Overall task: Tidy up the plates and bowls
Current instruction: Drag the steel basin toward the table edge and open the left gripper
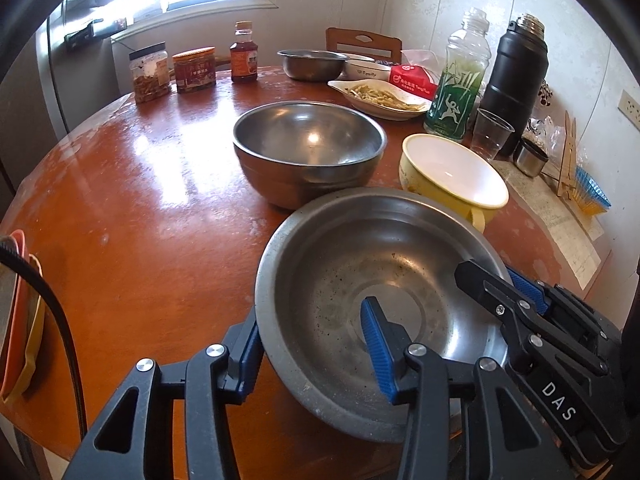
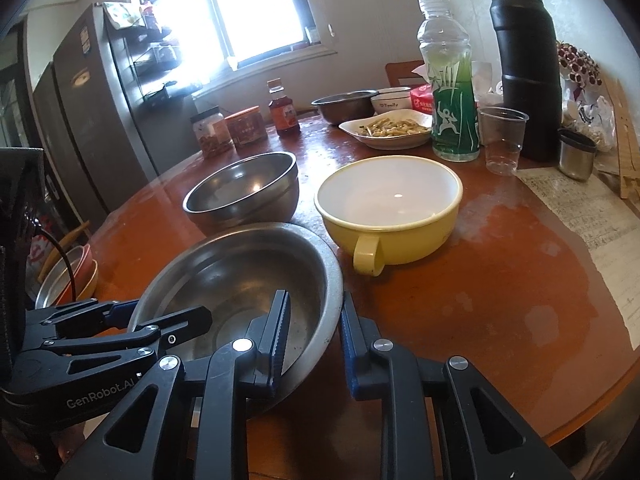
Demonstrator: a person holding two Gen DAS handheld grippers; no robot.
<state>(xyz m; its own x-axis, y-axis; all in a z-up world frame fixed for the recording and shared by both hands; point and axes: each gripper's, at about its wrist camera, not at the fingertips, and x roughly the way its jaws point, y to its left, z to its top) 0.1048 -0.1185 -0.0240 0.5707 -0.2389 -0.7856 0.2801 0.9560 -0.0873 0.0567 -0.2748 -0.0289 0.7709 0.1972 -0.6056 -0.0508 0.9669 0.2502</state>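
A wide shallow steel basin (image 1: 372,292) (image 2: 240,280) sits near the front of the round red-brown table (image 1: 152,216). My left gripper (image 1: 312,344) straddles its left rim, one finger inside and one outside, with a gap to the rim. My right gripper (image 2: 316,336) straddles its right rim the same way; it also shows in the left wrist view (image 1: 504,284). A deeper steel bowl (image 1: 308,148) (image 2: 244,192) stands behind. A yellow handled bowl (image 1: 452,176) (image 2: 390,208) stands to the right.
At the back are a plate of food (image 1: 384,98), a steel bowl (image 1: 312,63), a white bowl (image 1: 366,69), jars (image 1: 150,74), a sauce bottle (image 1: 244,56), a green bottle (image 2: 450,84), a black flask (image 2: 528,68) and a plastic cup (image 2: 502,140). Stacked plates (image 2: 68,276) sit at the left edge.
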